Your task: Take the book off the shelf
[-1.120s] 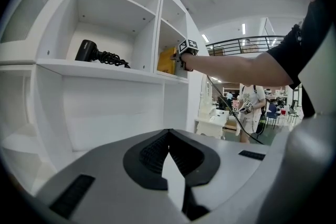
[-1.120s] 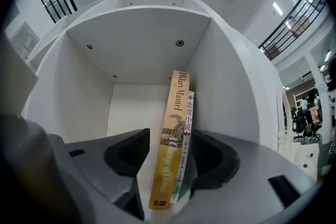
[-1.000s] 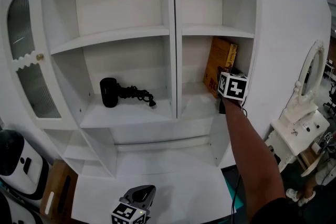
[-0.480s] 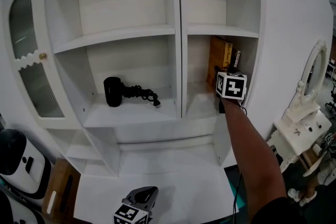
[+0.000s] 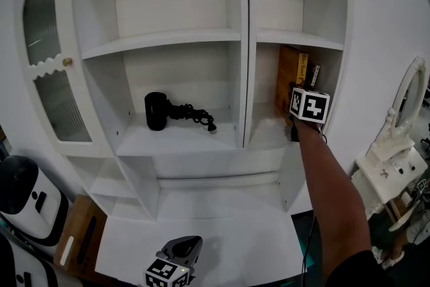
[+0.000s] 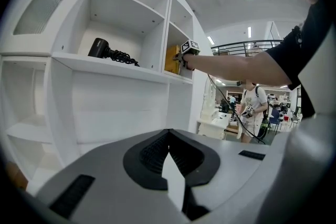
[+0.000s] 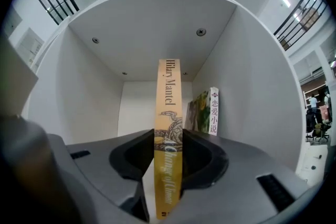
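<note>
An orange book (image 5: 290, 74) stands upright in the right-hand compartment of the white cabinet (image 5: 245, 44). My right gripper (image 5: 297, 96) reaches level into that compartment, mostly hidden behind its marker cube. In the right gripper view the book's spine (image 7: 168, 113) runs straight down between the jaws of my right gripper (image 7: 168, 140). They have just been closing and now press on both covers. My left gripper (image 5: 180, 251) hangs low in front of the cabinet, away from the book. In the left gripper view my left gripper (image 6: 168, 132) has its tips together and holds nothing.
More books, one with a white spine (image 7: 214, 110), lean against the right wall behind the orange one. A black hair dryer (image 5: 168, 114) lies in the left compartment. A white vanity mirror (image 5: 403, 124) stands to the right, and a person (image 6: 253, 110) stands far behind.
The head camera has drifted, so the cabinet sits further right in the picture. The right gripper stays at the book on the shelf. The left gripper has not moved.
</note>
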Tool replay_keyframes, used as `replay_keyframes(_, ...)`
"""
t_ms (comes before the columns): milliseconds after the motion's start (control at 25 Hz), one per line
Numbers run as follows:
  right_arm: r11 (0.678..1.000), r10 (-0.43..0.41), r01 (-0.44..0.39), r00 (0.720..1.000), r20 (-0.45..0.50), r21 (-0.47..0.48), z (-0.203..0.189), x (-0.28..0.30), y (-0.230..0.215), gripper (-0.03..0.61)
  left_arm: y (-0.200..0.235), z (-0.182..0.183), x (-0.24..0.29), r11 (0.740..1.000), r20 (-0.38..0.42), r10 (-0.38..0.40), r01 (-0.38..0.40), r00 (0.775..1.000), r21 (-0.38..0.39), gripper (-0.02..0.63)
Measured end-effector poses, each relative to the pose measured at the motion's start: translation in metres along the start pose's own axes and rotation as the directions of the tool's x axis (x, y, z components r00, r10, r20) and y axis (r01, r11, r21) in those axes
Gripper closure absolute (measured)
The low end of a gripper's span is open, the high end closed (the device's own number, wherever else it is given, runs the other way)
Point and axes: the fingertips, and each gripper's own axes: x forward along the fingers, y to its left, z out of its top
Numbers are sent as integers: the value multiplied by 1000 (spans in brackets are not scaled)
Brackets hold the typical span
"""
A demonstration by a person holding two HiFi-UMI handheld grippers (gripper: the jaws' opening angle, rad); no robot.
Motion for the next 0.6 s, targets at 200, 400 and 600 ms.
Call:
replay_keyframes(200, 999, 29, -30, 999, 28, 33, 9, -18, 3, 419, 0, 1, -3, 1000, 10, -11, 11, 1000, 2, 606)
replay_keyframes(400, 982, 99, -108, 993, 67, 156, 8, -47, 9, 420, 6, 5, -7, 1000, 28, -15, 15, 1000, -8, 606)
replay_keyframes(600, 944, 161, -189, 979, 122, 269, 12, -86, 13, 420, 21, 10, -12, 1000, 40, -10, 9, 999, 27, 606)
